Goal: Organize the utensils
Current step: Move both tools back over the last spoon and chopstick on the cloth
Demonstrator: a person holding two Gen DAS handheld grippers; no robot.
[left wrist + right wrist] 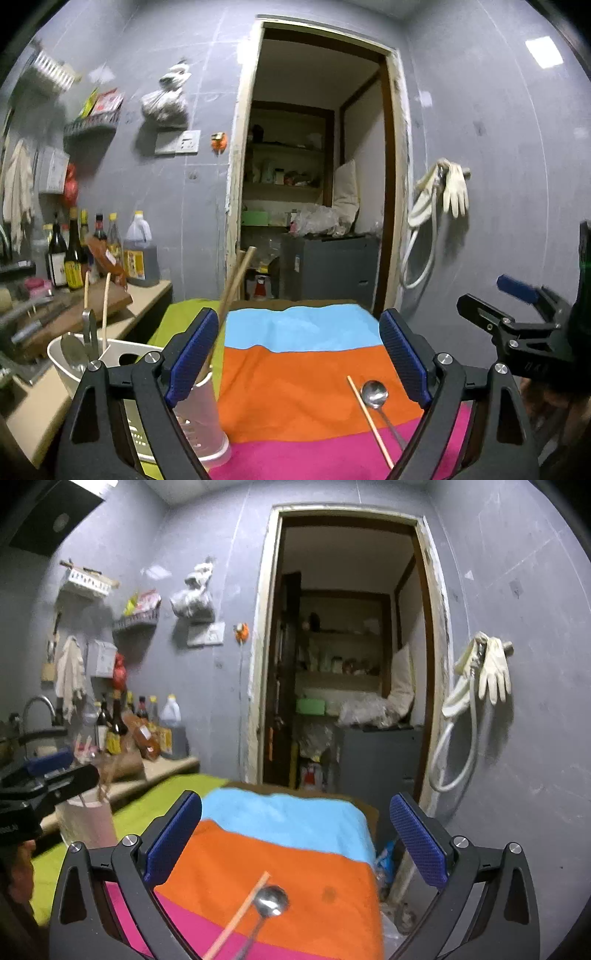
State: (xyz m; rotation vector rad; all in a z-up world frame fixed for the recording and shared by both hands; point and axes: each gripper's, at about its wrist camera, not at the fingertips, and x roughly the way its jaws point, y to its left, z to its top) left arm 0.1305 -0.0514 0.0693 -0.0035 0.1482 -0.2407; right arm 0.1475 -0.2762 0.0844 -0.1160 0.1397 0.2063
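A metal spoon and one wooden chopstick lie side by side on the striped cloth, seen as spoon and chopstick in the right wrist view. My left gripper is open above the cloth with nothing between its blue pads. Behind its left finger stands a clear plastic cup holding wooden chopsticks. My right gripper is open wide over the spoon and chopstick, not touching them. It shows as right gripper at the left view's edge.
A white holder with a spoon, a peeler and a chopstick stands left of the cup. Sauce bottles and a cutting board sit on the counter at left. Ahead is an open doorway; gloves and a hose hang on the right wall.
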